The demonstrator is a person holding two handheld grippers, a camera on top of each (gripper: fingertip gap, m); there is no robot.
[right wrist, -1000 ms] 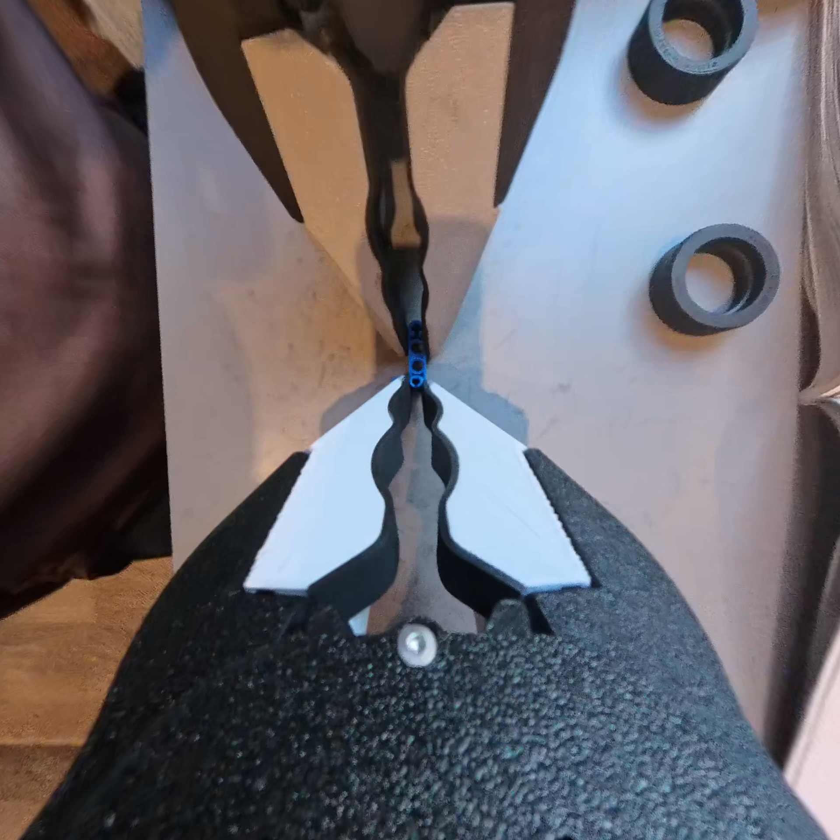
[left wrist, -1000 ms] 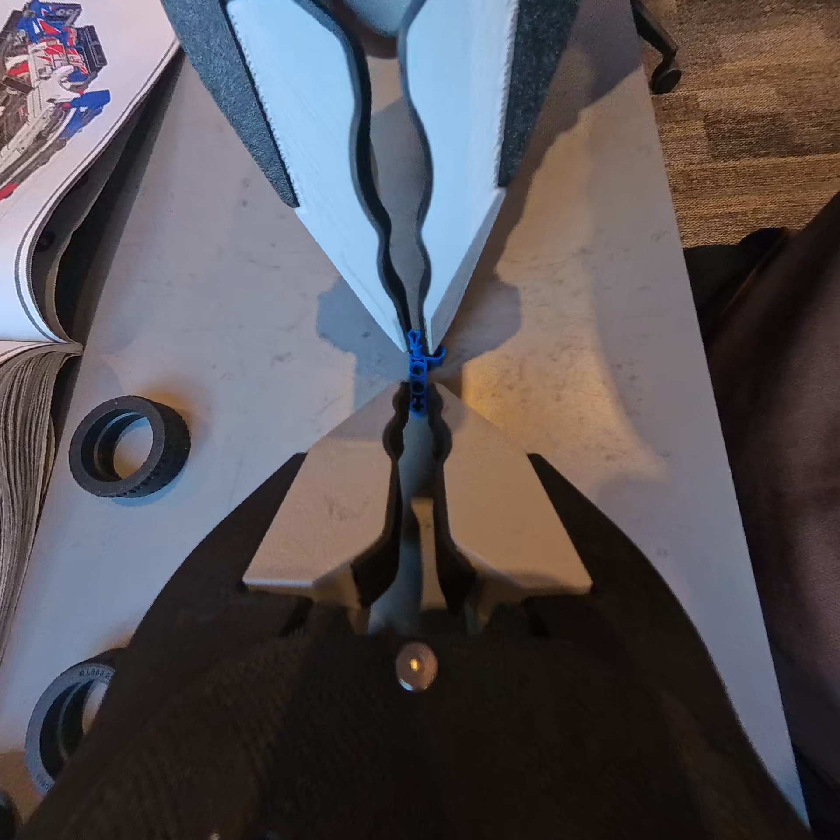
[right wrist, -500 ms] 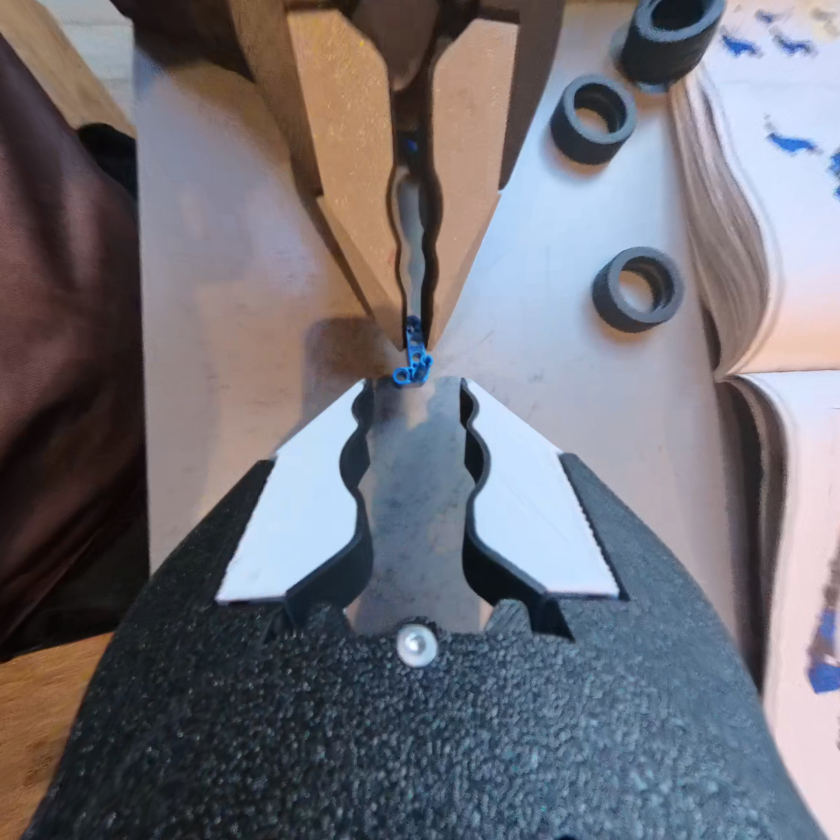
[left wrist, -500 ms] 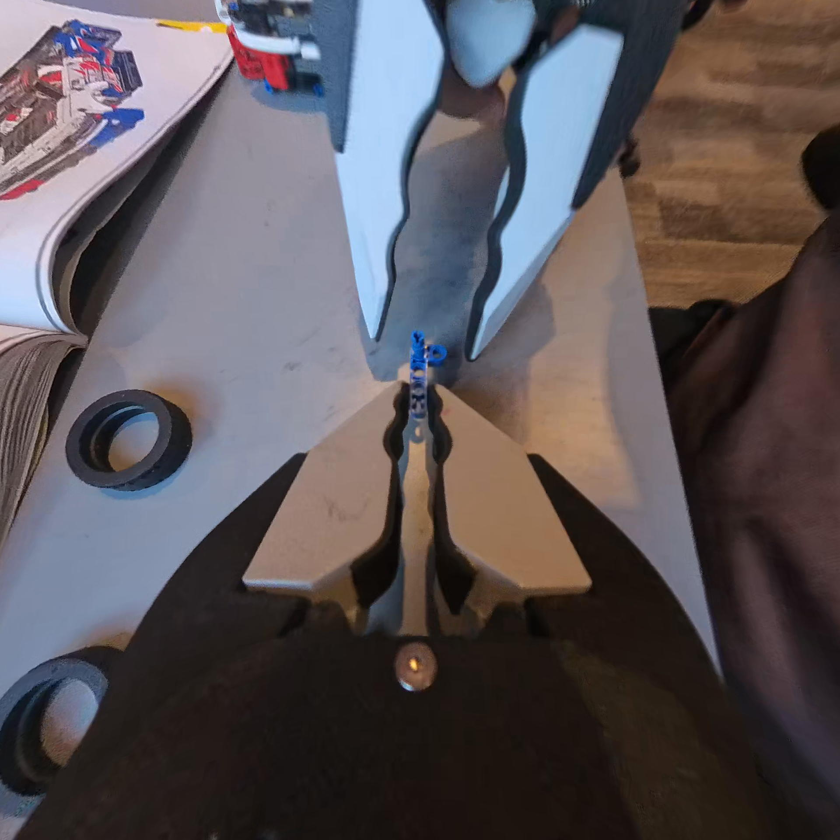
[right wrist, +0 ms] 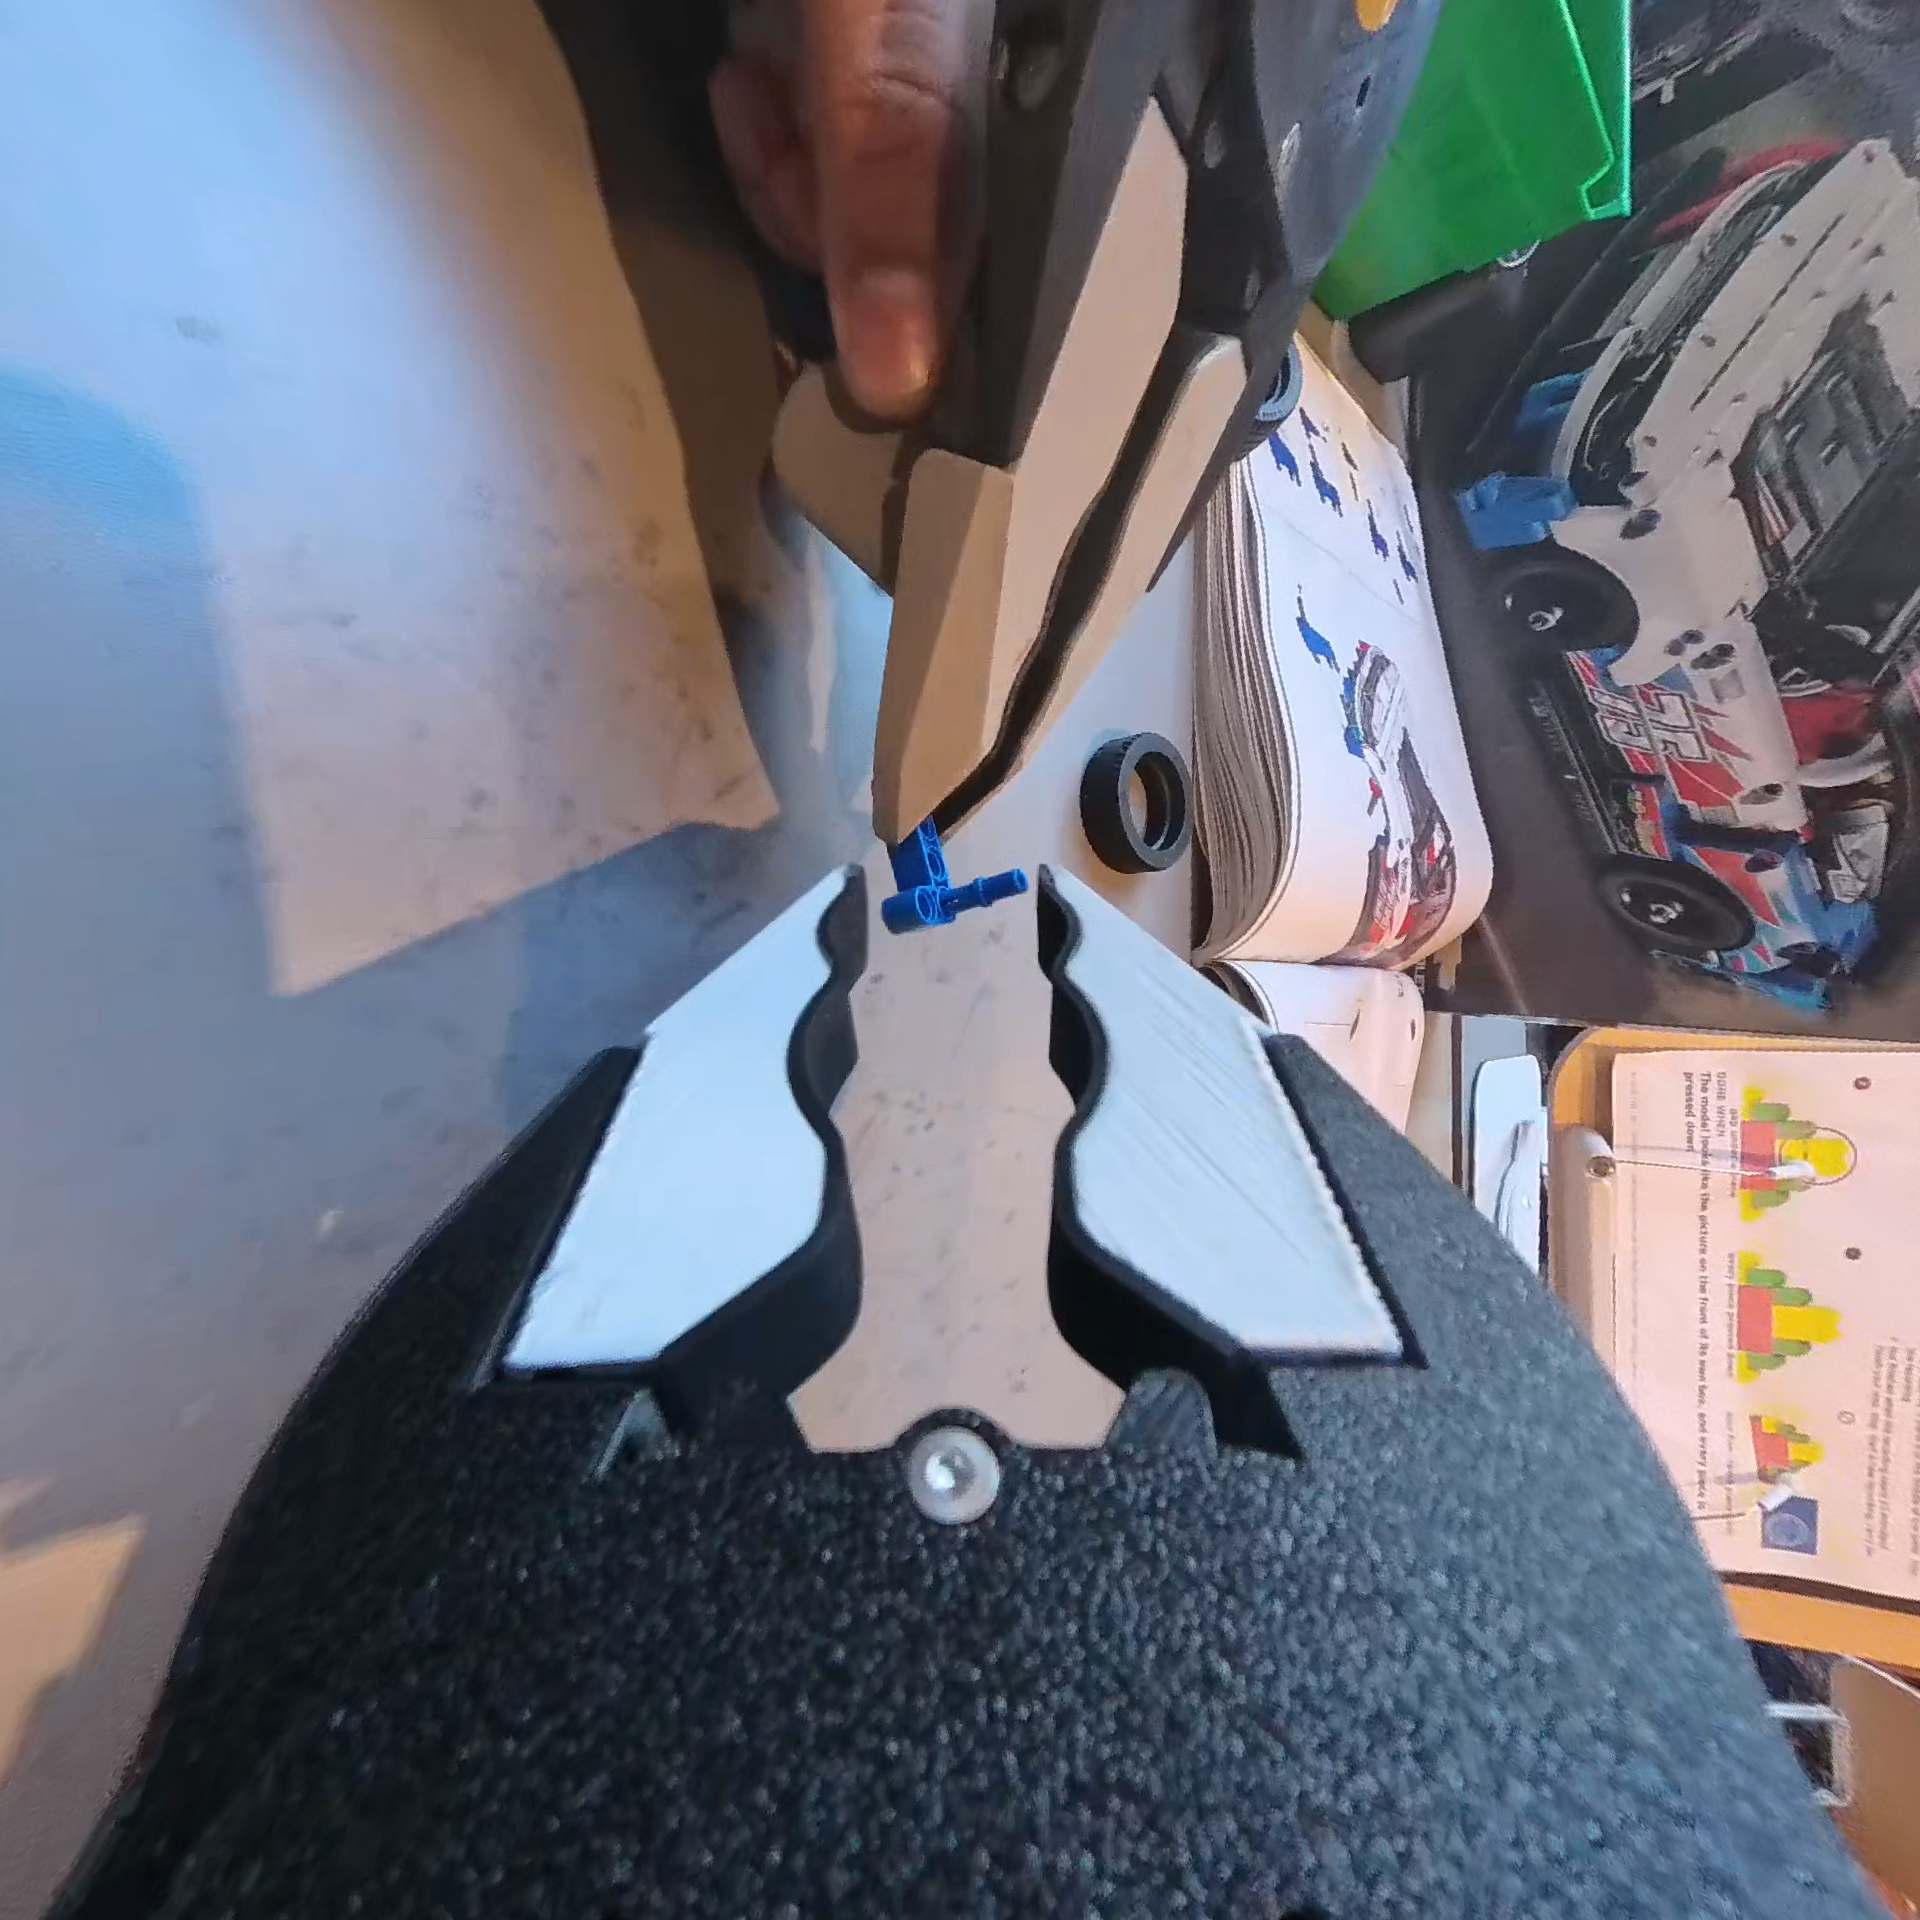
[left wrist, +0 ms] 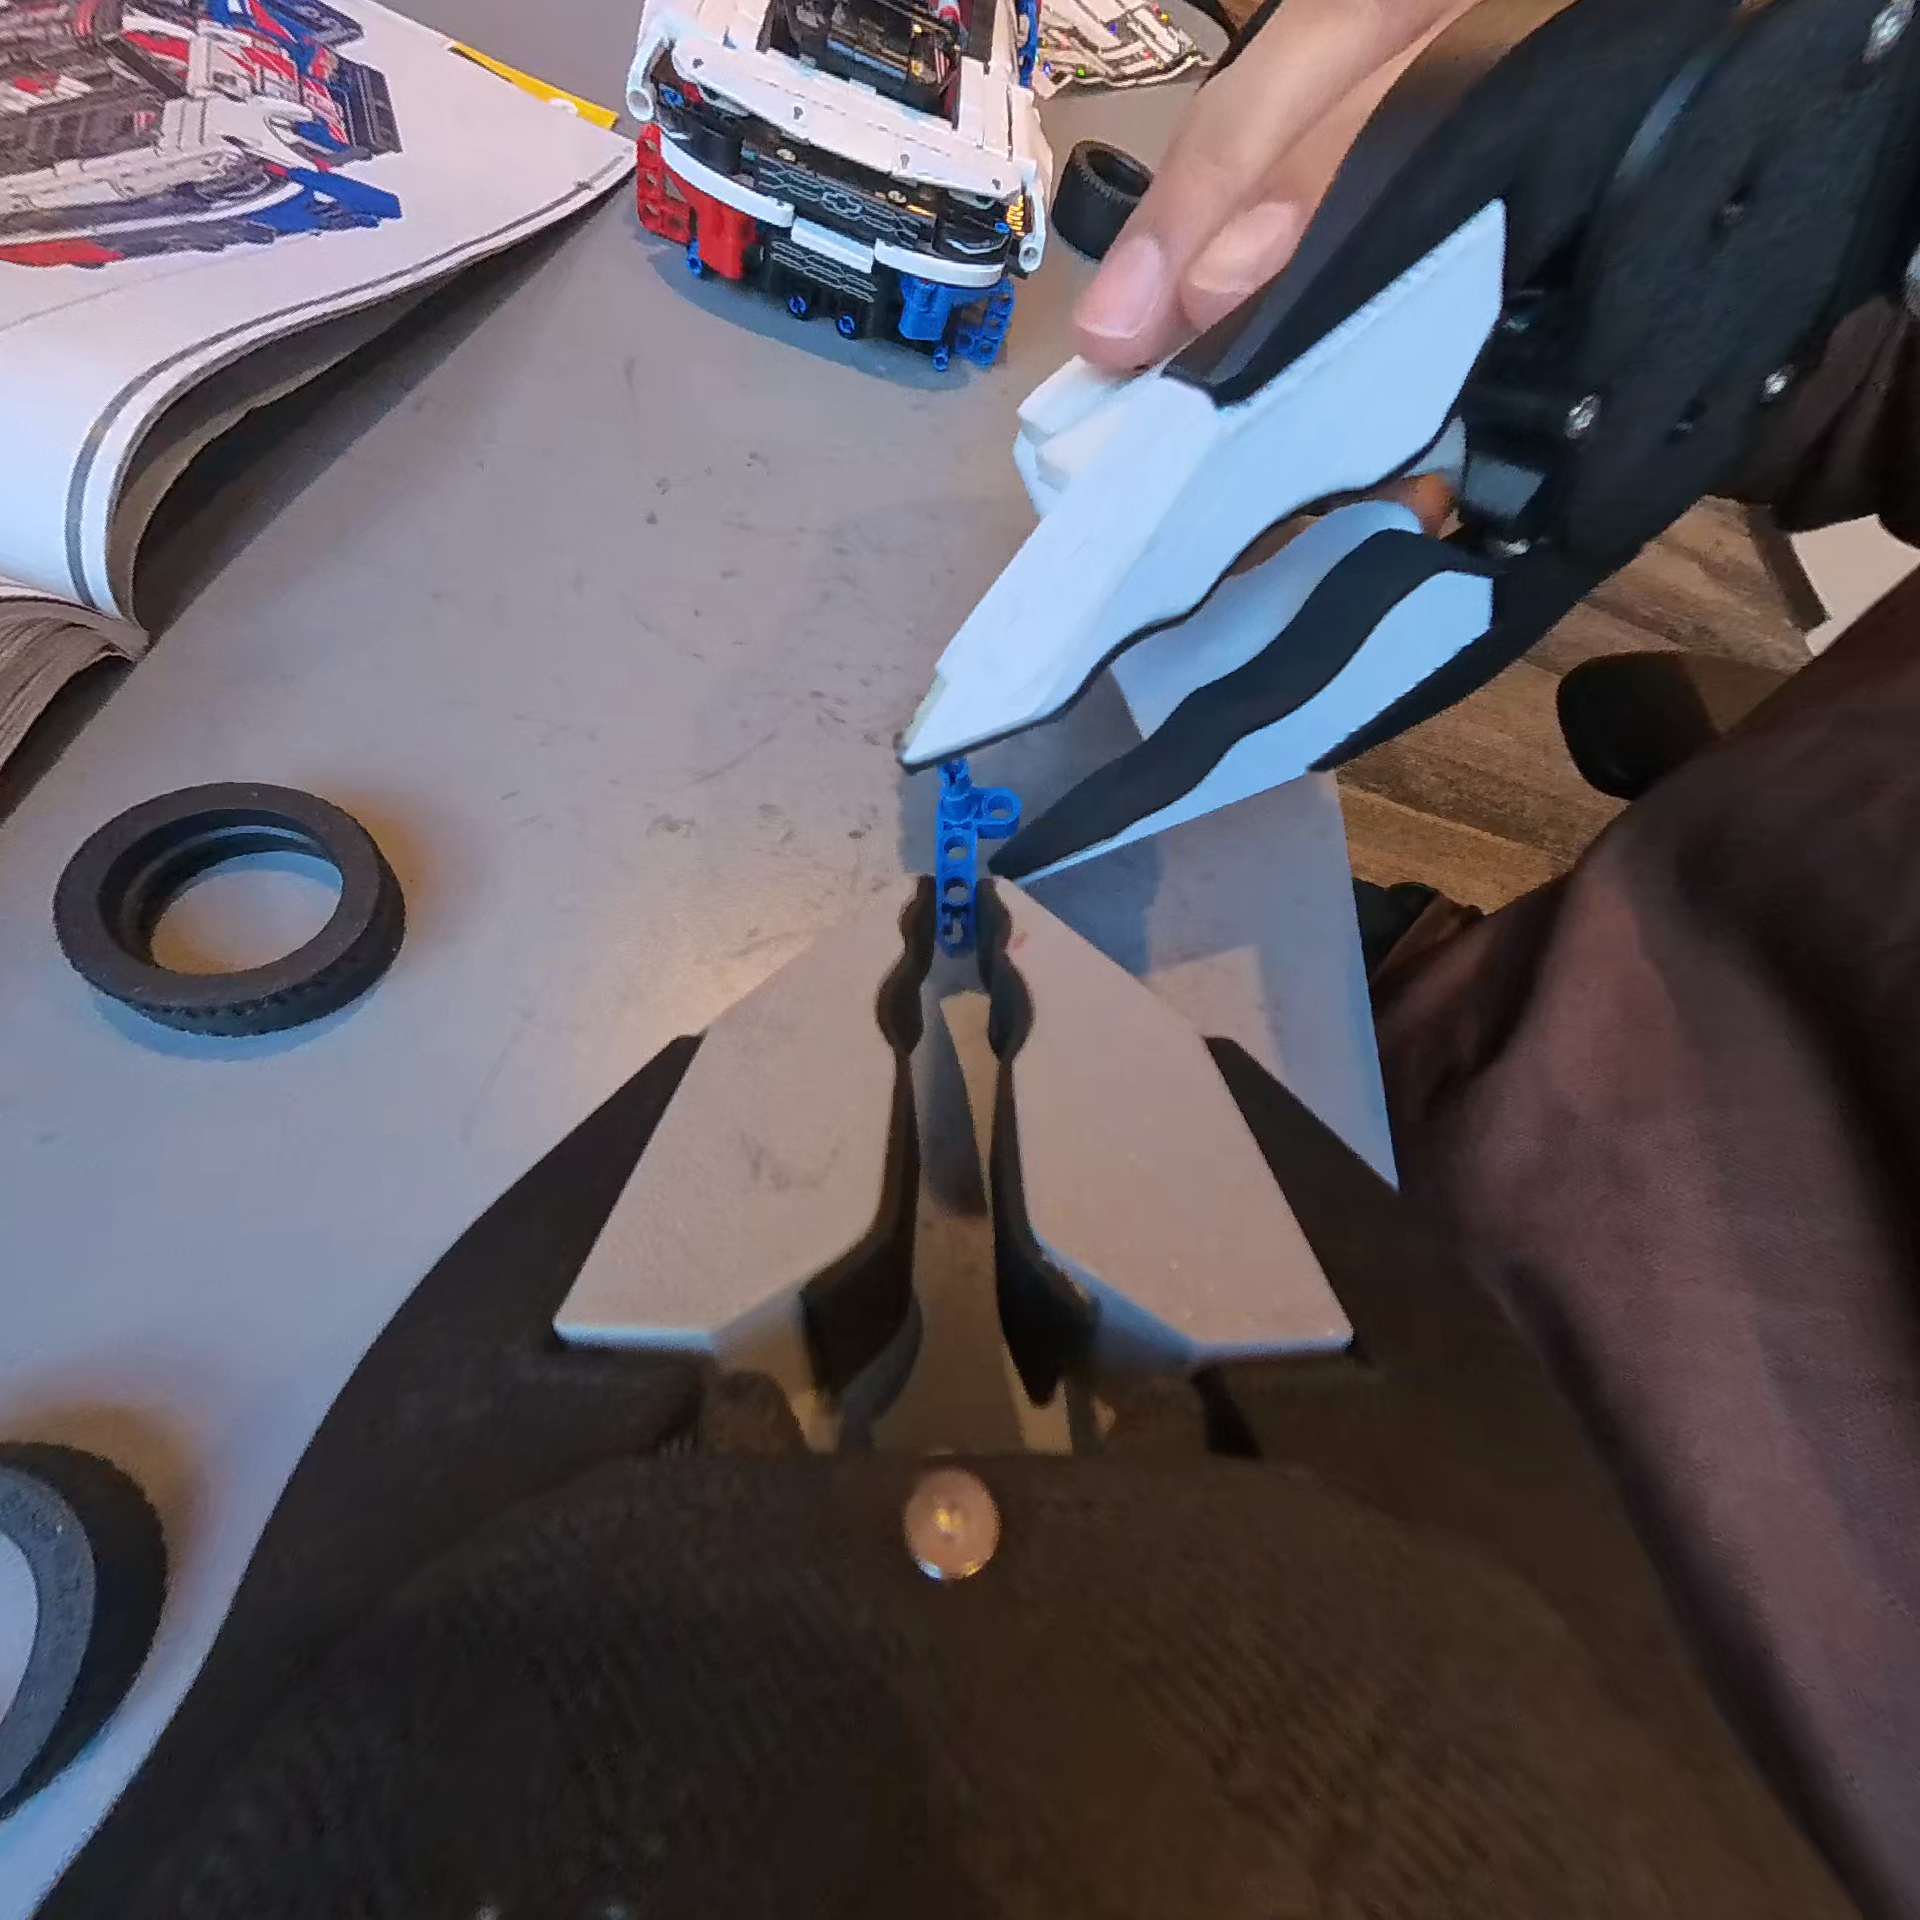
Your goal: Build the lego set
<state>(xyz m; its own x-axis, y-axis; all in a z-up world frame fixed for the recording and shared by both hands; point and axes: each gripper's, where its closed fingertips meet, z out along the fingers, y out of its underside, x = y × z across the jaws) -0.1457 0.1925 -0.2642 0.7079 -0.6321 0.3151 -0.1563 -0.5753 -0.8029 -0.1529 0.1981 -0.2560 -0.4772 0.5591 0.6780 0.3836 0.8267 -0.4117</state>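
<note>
A small blue Lego beam with a pin (left wrist: 958, 831) sticks up from the tips of my left gripper (left wrist: 956, 896), which is shut on its lower end above the grey table (left wrist: 582, 665). My right gripper (right wrist: 948, 883) is open, its two fingertips on either side of the beam's free end (right wrist: 920, 896) without closing on it. In the left wrist view the right gripper (left wrist: 961, 805) comes in from the upper right, turned on its side. The partly built white, red and blue Lego car (left wrist: 842, 156) stands at the far end of the table.
An open instruction book (left wrist: 208, 239) lies at the far left. Black tyres lie at the left (left wrist: 229, 909), near left (left wrist: 62, 1590) and beside the car (left wrist: 1101, 197). The right wrist view shows the set's box (right wrist: 1714, 623), a green bin (right wrist: 1486, 135) and a printed sheet (right wrist: 1766, 1299). The tips of both grippers are at nearly the same place.
My right gripper has opened, let go of the blue beam, and swung round to the side. My left gripper has kept its hold on the beam.
</note>
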